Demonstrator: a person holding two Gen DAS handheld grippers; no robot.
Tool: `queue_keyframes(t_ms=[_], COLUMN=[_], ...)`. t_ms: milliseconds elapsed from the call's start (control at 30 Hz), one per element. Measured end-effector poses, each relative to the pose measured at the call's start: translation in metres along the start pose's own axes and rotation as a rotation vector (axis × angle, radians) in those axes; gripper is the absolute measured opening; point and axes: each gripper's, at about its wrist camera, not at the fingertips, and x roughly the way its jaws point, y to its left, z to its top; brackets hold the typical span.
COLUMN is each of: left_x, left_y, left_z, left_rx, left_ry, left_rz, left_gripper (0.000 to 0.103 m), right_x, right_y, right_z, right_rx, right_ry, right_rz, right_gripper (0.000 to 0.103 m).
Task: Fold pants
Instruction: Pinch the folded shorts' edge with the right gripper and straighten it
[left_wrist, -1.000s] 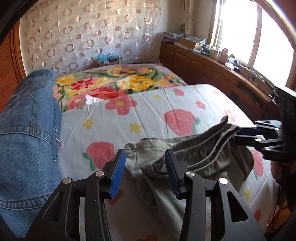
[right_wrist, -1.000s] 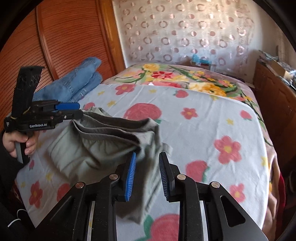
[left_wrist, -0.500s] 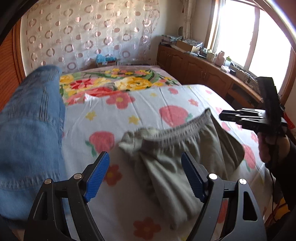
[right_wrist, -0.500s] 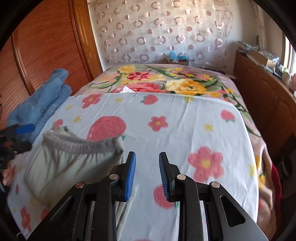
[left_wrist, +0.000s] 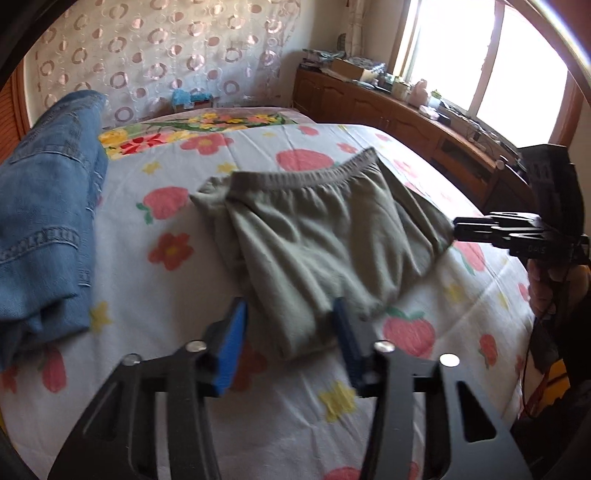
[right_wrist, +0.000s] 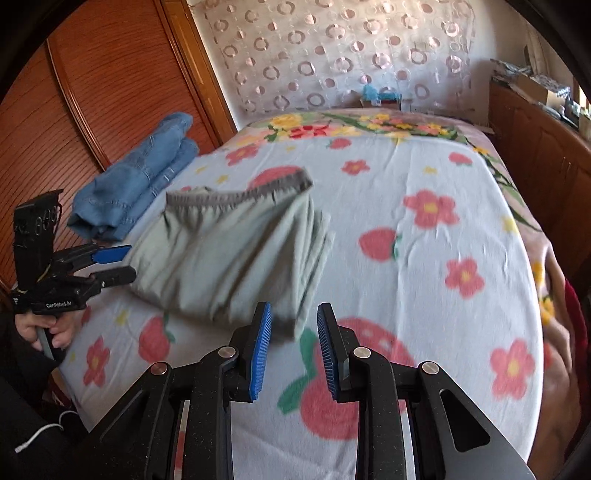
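Observation:
Grey-green pants lie folded on the flowered bedspread, elastic waistband toward the headboard; they also show in the right wrist view. My left gripper is open, its jaws either side of the pants' near folded edge, holding nothing. It shows at the left of the right wrist view. My right gripper is open and empty, just short of the pants' near corner. In the left wrist view it sits at the pants' right edge.
Folded blue jeans lie on the left side of the bed, beside a wooden wardrobe. A wooden cabinet with clutter runs under the window on the right. A flowered quilt covers the head end.
The pants have settled flat on the bed. My left gripper has narrowed and moved up to their near edge. My right gripper has come closer to the pants' corner, and its jaws have opened wider.

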Motion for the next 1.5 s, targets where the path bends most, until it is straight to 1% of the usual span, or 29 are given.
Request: queue_keyframes(t_ms=[67,133,233,267,300,333,400,467,500,567,700,733,767,833,900,967,1000,1100,1133,1167,1200,1267,1300,1333,1367,1400,1433,1500], left_x=[-0.001,-0.002,0.000,0.000,-0.001,-0.002,-0.006,-0.012,-0.012,-0.013,-0.014,-0.014,-0.013,-0.012,-0.010,-0.010,-0.010,-0.010,-0.010,-0.009,-0.008,-0.004,-0.001,0.000,0.004,0.006,0.007,0.012], left_y=[-0.003,-0.006,-0.005,-0.004,-0.004,-0.003,-0.002,0.000,0.002,0.003,0.000,-0.001,-0.001,0.000,0.000,0.002,0.003,0.005,0.006,0.008,0.009,0.010,0.012,0.012,0.014,0.014,0.015,0.017], left_z=[-0.001,-0.002,-0.003,-0.003,-0.004,-0.004,-0.003,-0.002,-0.001,0.000,0.000,0.000,0.001,0.005,0.008,0.012,0.015,0.024,0.027,0.031,0.034,0.038,0.040,0.041,0.044,0.045,0.046,0.047], left_rx=[0.009,0.015,0.013,0.010,0.009,0.005,0.006,0.007,0.001,-0.001,0.009,0.010,0.011,0.010,0.014,0.012,0.008,0.002,0.001,0.001,0.001,0.003,0.005,0.005,0.002,-0.001,-0.001,0.002], left_ry=[-0.004,-0.005,-0.003,-0.004,-0.008,-0.015,-0.031,-0.044,-0.044,-0.040,-0.033,-0.029,-0.026,-0.023,-0.028,-0.037,-0.045,-0.056,-0.060,-0.068,-0.069,-0.065,-0.062,-0.059,-0.054,-0.053,-0.051,-0.042], left_rz=[0.001,0.003,0.004,0.004,0.004,0.006,0.017,0.015,0.012,0.008,0.007,0.013,0.018,0.023,0.032,0.042,0.040,0.048,0.058,0.069,0.072,0.073,0.080,0.084,0.090,0.095,0.099,0.105], left_gripper=[0.035,0.033,0.023,0.018,0.015,0.012,0.011,0.011,0.011,0.011,0.011,0.012,0.015,0.020,0.025,0.040,0.046,0.054,0.064,0.072,0.074,0.077,0.077,0.077,0.077,0.077,0.077,0.077], right_x=[0.005,0.005,0.005,0.008,0.009,0.008,0.006,-0.001,-0.005,-0.008,-0.005,-0.006,-0.007,-0.013,-0.019,-0.024,-0.024,-0.021,-0.019,-0.016,-0.014,-0.008,-0.005,0.000,0.004,0.008,0.013,0.021], right_y=[0.003,0.007,0.008,0.007,0.006,0.005,0.005,0.003,0.000,-0.002,0.003,0.003,0.003,0.004,0.002,0.004,0.006,0.010,0.012,0.014,0.016,0.018,0.018,0.019,0.019,0.020,0.019,0.018], right_z=[-0.001,0.000,0.002,0.005,0.005,0.005,0.003,0.001,0.001,-0.004,-0.009,-0.009,-0.007,-0.003,0.005,0.009,0.012,0.020,0.023,0.026,0.028,0.033,0.035,0.036,0.038,0.039,0.041,0.043], right_rx=[0.007,0.005,0.000,0.000,0.000,-0.001,-0.010,-0.030,-0.028,-0.017,-0.030,-0.026,-0.024,-0.017,-0.014,-0.024,-0.030,-0.042,-0.046,-0.052,-0.059,-0.066,-0.067,-0.069,-0.070,-0.069,-0.066,-0.062], right_ry=[0.012,0.010,0.015,0.018,0.018,0.018,0.005,-0.021,-0.033,-0.036,-0.003,0.000,-0.003,-0.018,-0.038,-0.058,-0.063,-0.080,-0.082,-0.082,-0.082,-0.084,-0.082,-0.077,-0.074,-0.072,-0.067,-0.058], right_rz=[-0.006,0.005,0.025,0.032,0.045,0.055,0.038,-0.023,-0.027,-0.007,-0.007,-0.005,-0.009,-0.031,-0.022,-0.032,-0.032,-0.034,-0.030,-0.030,-0.033,-0.033,-0.029,-0.030,-0.034,-0.039,-0.042,-0.046], right_gripper=[0.027,0.027,0.026,0.024,0.010,0.007,0.003,0.003,0.003,0.003,0.003,0.003,0.003,0.003,0.003,0.003,0.003,0.003,0.003,0.004,0.009,0.013,0.019,0.030,0.035,0.047,0.056,0.057])
